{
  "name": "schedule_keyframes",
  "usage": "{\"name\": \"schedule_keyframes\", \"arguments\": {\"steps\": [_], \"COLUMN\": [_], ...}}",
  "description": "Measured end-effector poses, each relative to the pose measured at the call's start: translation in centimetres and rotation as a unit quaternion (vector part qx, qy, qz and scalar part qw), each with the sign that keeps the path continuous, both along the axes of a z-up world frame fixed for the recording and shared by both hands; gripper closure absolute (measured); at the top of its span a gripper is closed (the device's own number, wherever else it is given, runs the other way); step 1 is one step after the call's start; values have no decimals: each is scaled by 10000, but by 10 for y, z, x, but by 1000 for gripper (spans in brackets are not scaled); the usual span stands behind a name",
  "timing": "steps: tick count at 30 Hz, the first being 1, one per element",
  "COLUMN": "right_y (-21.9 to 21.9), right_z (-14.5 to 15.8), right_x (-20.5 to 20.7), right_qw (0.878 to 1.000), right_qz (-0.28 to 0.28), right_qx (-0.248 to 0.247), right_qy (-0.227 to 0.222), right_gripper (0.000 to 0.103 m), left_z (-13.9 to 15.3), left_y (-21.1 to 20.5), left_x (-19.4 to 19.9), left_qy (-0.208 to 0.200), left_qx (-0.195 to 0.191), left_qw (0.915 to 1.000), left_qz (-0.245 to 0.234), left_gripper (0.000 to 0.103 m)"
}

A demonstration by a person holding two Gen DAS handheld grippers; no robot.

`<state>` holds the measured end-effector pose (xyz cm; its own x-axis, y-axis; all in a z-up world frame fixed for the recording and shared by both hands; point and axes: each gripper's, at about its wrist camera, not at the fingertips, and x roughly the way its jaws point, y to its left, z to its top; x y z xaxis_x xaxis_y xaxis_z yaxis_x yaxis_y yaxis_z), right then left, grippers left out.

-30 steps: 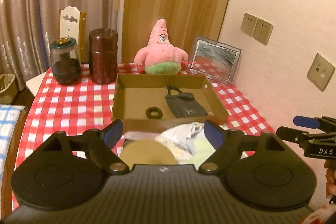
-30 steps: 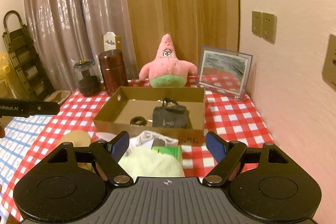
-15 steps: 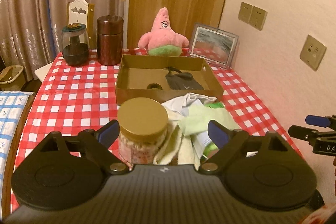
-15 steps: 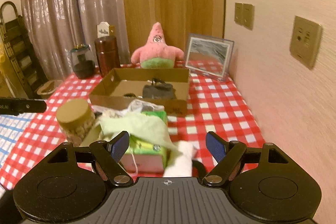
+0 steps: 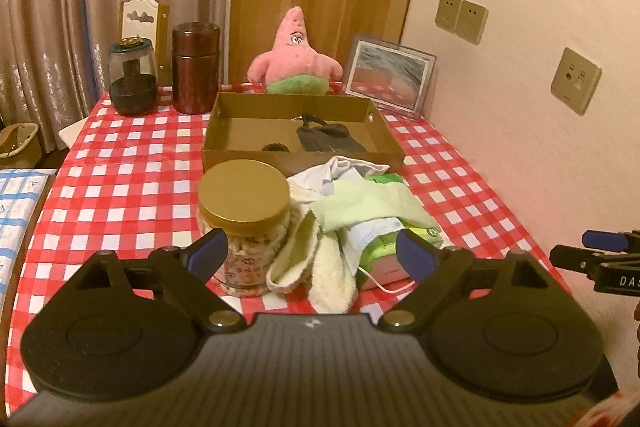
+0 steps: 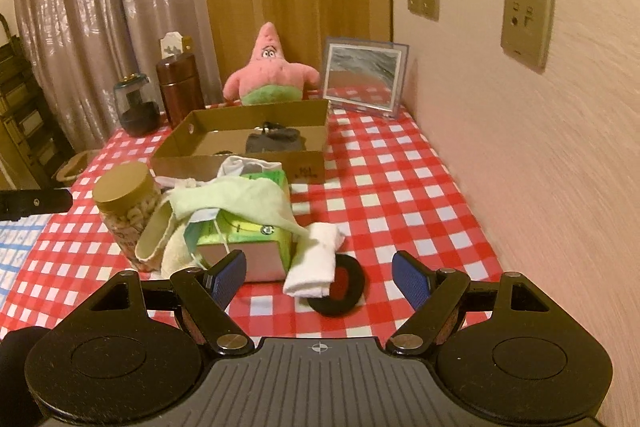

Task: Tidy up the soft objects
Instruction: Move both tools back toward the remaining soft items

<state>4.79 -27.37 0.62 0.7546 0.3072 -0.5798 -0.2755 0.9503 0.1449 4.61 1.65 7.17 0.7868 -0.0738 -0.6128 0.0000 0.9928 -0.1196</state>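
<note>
left tool agape, right tool agape

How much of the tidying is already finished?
Done: a grey pouch and a dark ring lie in the cardboard box. In hand: nothing; left gripper and right gripper are open. Left: green cloth, white sock, pink plush.

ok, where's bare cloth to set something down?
Free: the strip between the pile and the wall, and left of the box, before the jars. Crowded: around the gold-lid jar and pile.
</note>
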Motion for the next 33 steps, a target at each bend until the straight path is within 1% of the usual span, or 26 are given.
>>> {"name": "schedule_keyframes", "arguments": {"steps": [12, 24, 33], "right_y": [-8, -8, -9], "right_z": [-1, -2, -13], "right_x": [1, 3, 14], "right_qw": [9998, 9998, 9997], "right_qz": [-162, -171, -170], "right_qx": [82, 84, 17], "right_qy": [27, 47, 162], "right_gripper": [23, 23, 23], "left_z": [-9, -15, -23], "left_y": [-10, -12, -13], "left_x": [2, 5, 15], "left_qy": [100, 144, 250], "left_qx": [22, -17, -37], "left_qw": [9999, 9998, 9993], "left_qz": [-133, -140, -271], "left_gripper": [13, 13, 13]}}
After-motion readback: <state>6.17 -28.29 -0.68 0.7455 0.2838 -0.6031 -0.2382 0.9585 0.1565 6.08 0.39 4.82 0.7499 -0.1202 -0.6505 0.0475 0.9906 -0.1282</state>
